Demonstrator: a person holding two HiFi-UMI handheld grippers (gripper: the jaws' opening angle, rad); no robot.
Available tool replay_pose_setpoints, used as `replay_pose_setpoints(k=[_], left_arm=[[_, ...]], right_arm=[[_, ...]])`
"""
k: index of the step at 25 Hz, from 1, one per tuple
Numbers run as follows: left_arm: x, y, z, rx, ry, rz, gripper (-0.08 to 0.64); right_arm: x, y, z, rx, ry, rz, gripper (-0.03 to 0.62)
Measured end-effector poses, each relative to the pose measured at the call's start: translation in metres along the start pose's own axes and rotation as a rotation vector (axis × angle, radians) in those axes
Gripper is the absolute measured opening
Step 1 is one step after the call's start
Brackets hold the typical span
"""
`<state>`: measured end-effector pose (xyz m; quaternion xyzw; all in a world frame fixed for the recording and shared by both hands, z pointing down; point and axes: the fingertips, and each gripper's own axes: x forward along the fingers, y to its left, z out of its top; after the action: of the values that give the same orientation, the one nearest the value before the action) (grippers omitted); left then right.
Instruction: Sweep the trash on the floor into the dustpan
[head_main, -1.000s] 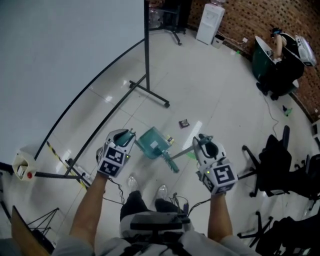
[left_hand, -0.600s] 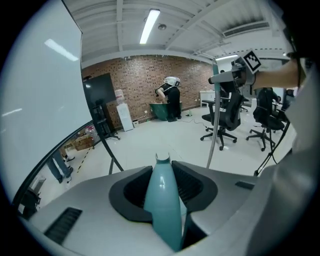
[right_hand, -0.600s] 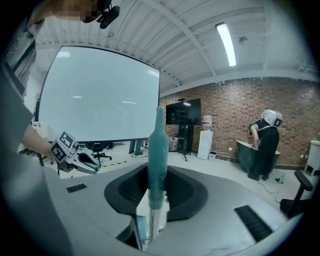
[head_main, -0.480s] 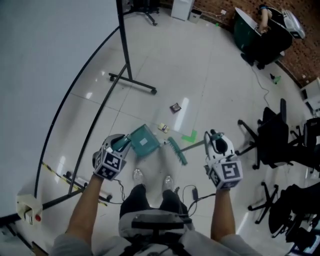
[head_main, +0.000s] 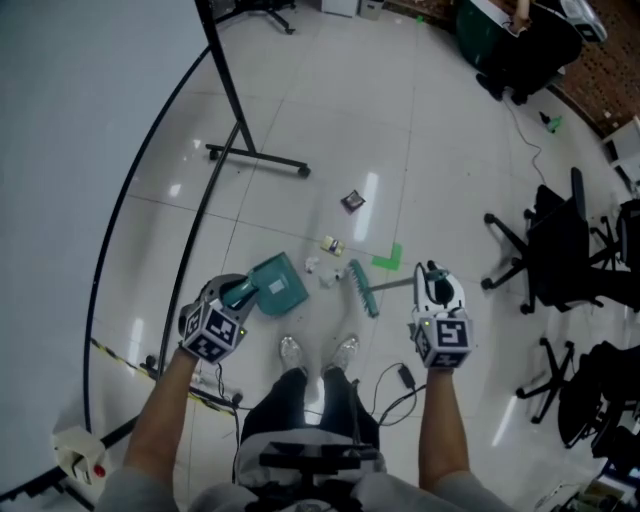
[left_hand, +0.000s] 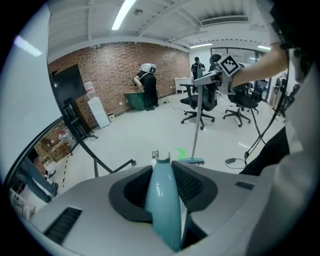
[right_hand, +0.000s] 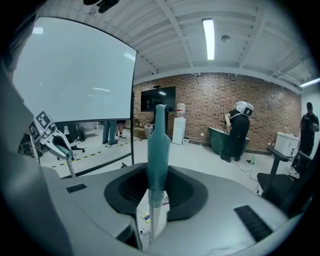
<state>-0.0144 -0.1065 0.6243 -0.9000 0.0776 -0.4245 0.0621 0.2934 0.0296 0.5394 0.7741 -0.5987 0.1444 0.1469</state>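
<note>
Both have lowered: left hand-held gripper (head_main: 236, 296) pinching the dustpan (head_main: 277, 284), right hand-held gripper (head_main: 436, 284) pinching the broom (head_main: 363, 289), tools now apparently at floor level beside the trash (head_main: 333, 246), so sweeping can begin.

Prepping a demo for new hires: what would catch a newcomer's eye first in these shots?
The teal dustpan, just ahead of the person's shoes, its handle clamped in the left gripper. Beside it to the right, the teal broom, its handle shut in the right gripper. Small trash lies scattered on the glossy floor between and beyond them.
</note>
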Motion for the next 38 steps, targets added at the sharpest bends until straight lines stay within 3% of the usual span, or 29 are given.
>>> replay_pose_setpoints(k=[7,13,18,22,26,31,38], left_arm=[[0.026,-0.006,0.01,0.022,0.035,-0.027,0.129],[0.029,-0.01,0.014,0.026,0.038,-0.034,0.129],[0.028,-0.006,0.007,-0.009,0.033,-0.016,0.129],[0.022,0.0,-0.001,-0.026,0.028,-0.001,0.129],[0.015,0.013,-0.012,-0.076,0.033,0.039,0.129],[0.005,0.017,-0.021,-0.115,0.03,0.063,0.129],[0.012,0.033,-0.006,-0.169,0.037,0.116,0.129]], right_arm=[[0.024,0.038,-0.058,0.098,0.136,0.052,0.089],[0.032,0.077,-0.064,0.274,0.111,0.078,0.091],[0.042,0.121,-0.055,0.309,0.111,0.226,0.091],[0.041,0.159,-0.035,0.294,0.079,0.361,0.089],[0.039,0.164,0.0,0.276,0.024,0.403,0.089],[0.053,0.146,0.035,0.219,-0.045,0.398,0.087],[0.093,0.101,0.069,0.121,-0.087,0.36,0.087]])
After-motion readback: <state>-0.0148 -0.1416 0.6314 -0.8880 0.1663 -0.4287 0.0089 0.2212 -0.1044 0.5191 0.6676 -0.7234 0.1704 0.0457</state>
